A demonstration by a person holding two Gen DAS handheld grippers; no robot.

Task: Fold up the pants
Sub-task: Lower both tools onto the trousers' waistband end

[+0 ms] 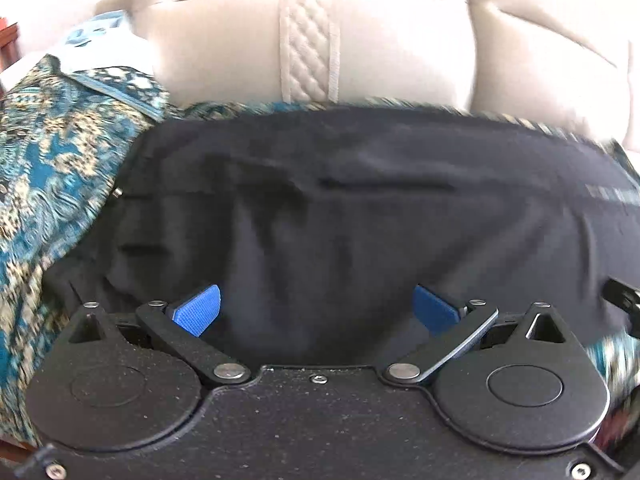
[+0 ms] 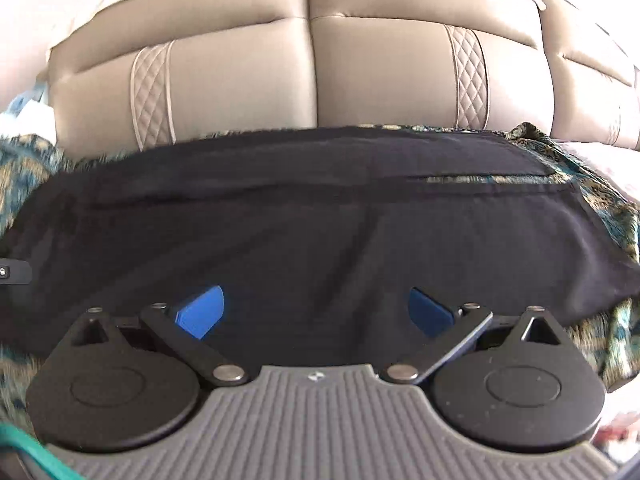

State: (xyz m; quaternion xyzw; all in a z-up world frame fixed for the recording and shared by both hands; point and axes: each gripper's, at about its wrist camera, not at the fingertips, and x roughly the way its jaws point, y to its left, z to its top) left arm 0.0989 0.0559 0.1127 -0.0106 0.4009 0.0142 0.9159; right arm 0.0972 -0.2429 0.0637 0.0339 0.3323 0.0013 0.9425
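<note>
Dark navy pants (image 1: 340, 208) lie spread on a patterned teal cloth, a long dark mass across both views (image 2: 312, 220). My left gripper (image 1: 316, 308) is open just above the pants' near edge, blue pads wide apart and holding nothing. My right gripper (image 2: 316, 310) is also open over the pants' near edge, empty. A fold line or seam (image 2: 460, 179) runs across the pants near their far right. The tip of the right gripper shows at the right edge of the left wrist view (image 1: 624, 296).
A teal and gold patterned cloth (image 1: 52, 168) covers the seat under the pants and shows at the right too (image 2: 612, 220). A beige quilted sofa backrest (image 2: 312, 76) rises right behind the pants. A light blue item (image 1: 96, 32) lies at far left.
</note>
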